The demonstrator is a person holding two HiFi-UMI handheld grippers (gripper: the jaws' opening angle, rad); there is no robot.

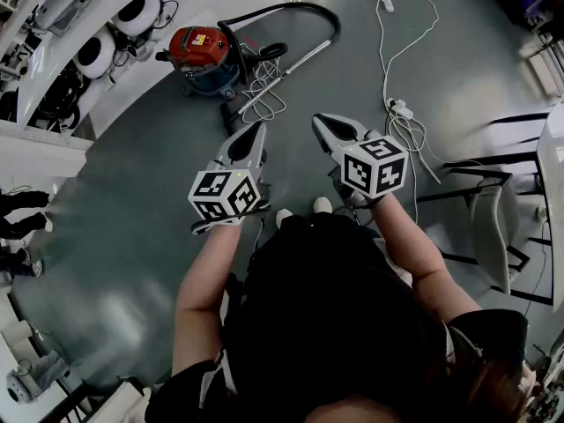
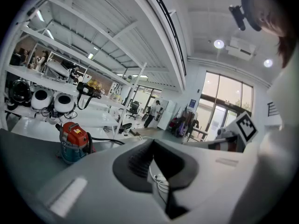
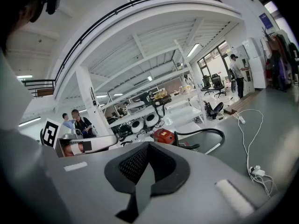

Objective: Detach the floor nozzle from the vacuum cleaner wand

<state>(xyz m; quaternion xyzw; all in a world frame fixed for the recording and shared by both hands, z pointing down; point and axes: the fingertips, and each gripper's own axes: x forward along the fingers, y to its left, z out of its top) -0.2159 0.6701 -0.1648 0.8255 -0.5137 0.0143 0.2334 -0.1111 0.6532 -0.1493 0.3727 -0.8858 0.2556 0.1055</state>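
Observation:
A red and blue vacuum canister (image 1: 204, 55) stands on the grey floor, far ahead of both grippers. Its black hose (image 1: 291, 9) loops round to a silver wand (image 1: 286, 70), which slants down to the dark floor nozzle (image 1: 230, 113). My left gripper (image 1: 256, 130) is shut and empty, held in the air short of the nozzle. To its right my right gripper (image 1: 320, 122) is also shut and empty. The left gripper view shows the canister (image 2: 74, 141) beyond the closed left gripper (image 2: 153, 143). The right gripper view shows the canister (image 3: 163, 136) and hose (image 3: 205, 133) past the closed right gripper (image 3: 148, 146).
A coiled white cable (image 1: 264, 91) lies beside the wand. A white power strip (image 1: 401, 108) with a long cord lies on the floor at right. Shelves with round white parts (image 1: 115, 33) line the left. A grey chair (image 1: 493, 218) and black frames stand at right.

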